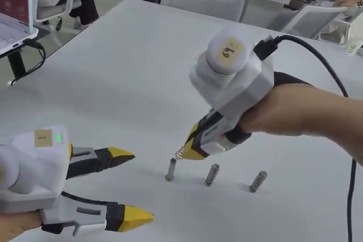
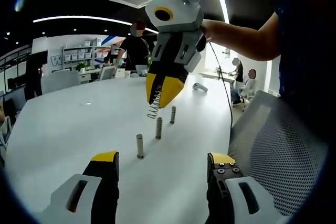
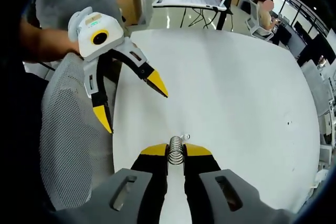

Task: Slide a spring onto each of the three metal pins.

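The left claw (image 1: pixel 131 185) hangs low at the near left of the white bench (image 1: pixel 142 72). Its yellow-tipped jaws are spread wide with nothing between them, and it looks to be standing by.

Just right of it stands the bare grey metal pin (image 1: pixel 171 170), upright on the bench and the one pin of the three without a coil.

Above that pin's top and slightly to its right, the right claw (image 1: pixel 188 152) points down at a slant. Its jaws are pinched narrow on a small coiled steel spring (image 1: pixel 180 153). In the right gripper view the spring sits clamped between the yellow tips with its open end facing forward. Its lower end hangs close to the pin's top but, as far as I can tell, is not over it.

Further right, the middle sprung pin (image 1: pixel 212 174) and the far-right sprung pin (image 1: pixel 258 181) each carry a spring.

I judge this to be the last of the three fittings. The next move calls for bringing the slanted spring upright and centring its bore over the pin's tip. It can then be lowered and the jaws eased apart so the coil drops down the shaft.
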Demonstrator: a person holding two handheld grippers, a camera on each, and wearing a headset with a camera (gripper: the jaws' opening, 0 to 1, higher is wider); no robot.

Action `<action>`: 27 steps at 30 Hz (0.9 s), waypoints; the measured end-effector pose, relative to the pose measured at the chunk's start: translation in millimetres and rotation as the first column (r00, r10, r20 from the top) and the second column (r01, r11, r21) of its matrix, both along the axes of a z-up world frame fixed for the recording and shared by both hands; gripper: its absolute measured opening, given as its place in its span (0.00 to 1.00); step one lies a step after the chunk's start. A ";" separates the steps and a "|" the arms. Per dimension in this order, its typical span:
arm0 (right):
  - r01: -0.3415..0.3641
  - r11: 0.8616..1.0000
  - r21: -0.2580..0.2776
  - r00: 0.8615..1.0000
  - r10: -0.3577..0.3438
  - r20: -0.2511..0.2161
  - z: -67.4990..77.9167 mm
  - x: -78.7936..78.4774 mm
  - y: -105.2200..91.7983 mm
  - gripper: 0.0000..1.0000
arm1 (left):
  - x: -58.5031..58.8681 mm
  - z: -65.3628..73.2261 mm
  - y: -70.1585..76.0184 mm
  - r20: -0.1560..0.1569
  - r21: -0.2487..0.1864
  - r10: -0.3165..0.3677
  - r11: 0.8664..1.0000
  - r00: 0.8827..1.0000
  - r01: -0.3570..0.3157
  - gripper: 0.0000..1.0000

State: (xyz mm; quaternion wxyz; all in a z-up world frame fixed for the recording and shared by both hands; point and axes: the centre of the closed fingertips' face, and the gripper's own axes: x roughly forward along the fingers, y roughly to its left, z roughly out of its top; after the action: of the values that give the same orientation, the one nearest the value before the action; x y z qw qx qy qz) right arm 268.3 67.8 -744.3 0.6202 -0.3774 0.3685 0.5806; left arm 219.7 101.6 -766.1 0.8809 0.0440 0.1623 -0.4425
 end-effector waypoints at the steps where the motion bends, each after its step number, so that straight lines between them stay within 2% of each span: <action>1: -0.003 1.000 -0.009 1.000 0.003 0.009 -2.1 3.3 -0.5 0.08 | -0.4 -0.1 0.7 0.001 0.003 0.000 1.000 1.000 0.000 0.65; 7: -0.013 0.999 -0.042 1.000 0.014 0.009 -10.7 9.8 1.6 0.08 | -0.7 -1.0 3.2 -0.003 0.014 0.007 1.000 1.000 -0.007 0.69; 22: -0.046 0.992 -0.115 0.999 0.044 -0.023 -33.5 21.0 11.4 0.08 | -2.7 -1.5 4.0 -0.007 0.018 0.020 1.000 1.000 -0.020 0.69; 27: -0.057 0.989 -0.136 0.998 0.053 -0.036 -37.6 17.4 10.9 0.08 | -3.7 -2.4 4.5 -0.011 0.015 0.027 1.000 1.000 -0.027 0.68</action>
State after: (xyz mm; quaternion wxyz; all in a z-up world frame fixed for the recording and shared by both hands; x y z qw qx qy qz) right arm 285.6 78.7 -781.9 0.5706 -0.4199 0.4068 0.5767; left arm 216.0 106.2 -768.4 0.8855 0.0458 0.1710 -0.4297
